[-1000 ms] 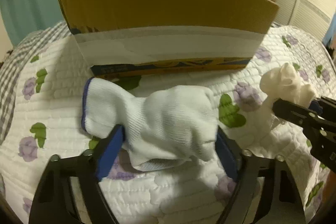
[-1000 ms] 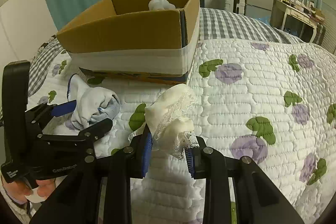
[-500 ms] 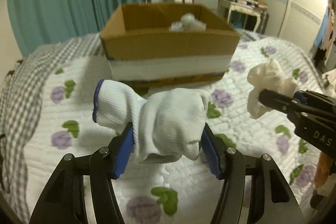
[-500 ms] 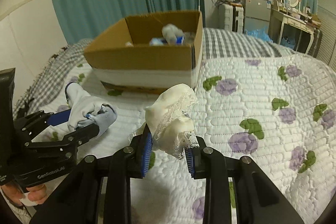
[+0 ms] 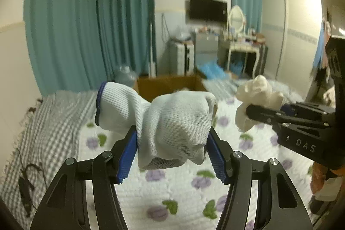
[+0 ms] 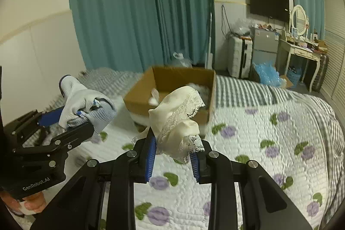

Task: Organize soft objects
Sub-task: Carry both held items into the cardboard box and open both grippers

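My left gripper (image 5: 172, 143) is shut on a white knit glove with a blue cuff (image 5: 170, 120) and holds it high above the bed. It also shows in the right wrist view (image 6: 86, 105). My right gripper (image 6: 172, 148) is shut on a cream lace-trimmed cloth (image 6: 179, 118), also lifted; in the left wrist view the cloth (image 5: 258, 98) is at the right. An open cardboard box (image 6: 172, 87) with soft items inside stands on the bed beyond both grippers, partly hidden behind the glove in the left wrist view (image 5: 168, 85).
A white quilt with purple flowers (image 6: 269, 143) covers the bed, with a grey checked blanket (image 5: 43, 122) at the left. Teal curtains (image 6: 140, 10), a suitcase, a small fridge and a dressing table (image 6: 301, 53) stand behind.
Both grippers have risen well above the bed with their cloths and pulled back from the box, which now looks smaller and farther away.
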The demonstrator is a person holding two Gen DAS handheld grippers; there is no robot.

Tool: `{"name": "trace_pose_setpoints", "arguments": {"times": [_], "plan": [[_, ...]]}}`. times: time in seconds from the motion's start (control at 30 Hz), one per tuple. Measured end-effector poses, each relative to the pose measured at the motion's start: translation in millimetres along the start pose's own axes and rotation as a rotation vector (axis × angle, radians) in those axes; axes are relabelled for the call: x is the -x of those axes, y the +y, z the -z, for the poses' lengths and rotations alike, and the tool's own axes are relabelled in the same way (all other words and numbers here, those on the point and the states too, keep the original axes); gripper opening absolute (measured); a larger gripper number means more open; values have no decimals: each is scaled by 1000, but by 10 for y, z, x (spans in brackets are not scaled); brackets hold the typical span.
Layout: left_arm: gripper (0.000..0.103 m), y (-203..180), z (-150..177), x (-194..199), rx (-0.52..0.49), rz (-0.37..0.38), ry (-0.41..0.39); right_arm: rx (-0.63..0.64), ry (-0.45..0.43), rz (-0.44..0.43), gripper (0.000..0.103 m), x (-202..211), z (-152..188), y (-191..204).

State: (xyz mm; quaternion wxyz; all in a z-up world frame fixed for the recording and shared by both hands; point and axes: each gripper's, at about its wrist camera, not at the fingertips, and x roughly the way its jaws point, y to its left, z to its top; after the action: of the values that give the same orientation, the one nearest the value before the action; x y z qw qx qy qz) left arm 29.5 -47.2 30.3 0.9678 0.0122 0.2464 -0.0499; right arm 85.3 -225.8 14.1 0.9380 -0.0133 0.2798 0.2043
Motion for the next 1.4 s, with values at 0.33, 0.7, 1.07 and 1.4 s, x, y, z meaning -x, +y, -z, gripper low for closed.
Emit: {"name": "trace_pose_setpoints", "arguments": {"times": [0.33, 0.7, 1.07, 1.4], "plan": [[60, 89, -506, 37, -52, -22, -125, 48, -102, -7, 27, 164, -607, 60], [60, 300, -943, -1080, -35, -84, -75, 30, -84, -18, 27, -658, -1093, -196], [61, 417, -842, -2176, -12, -106, 26, -9, -42, -41, 28, -1749, -1190, -547], [73, 383, -717, -2531, -23, -141, 50, -72, -11, -106, 27, -2339, -1188, -674]]}}
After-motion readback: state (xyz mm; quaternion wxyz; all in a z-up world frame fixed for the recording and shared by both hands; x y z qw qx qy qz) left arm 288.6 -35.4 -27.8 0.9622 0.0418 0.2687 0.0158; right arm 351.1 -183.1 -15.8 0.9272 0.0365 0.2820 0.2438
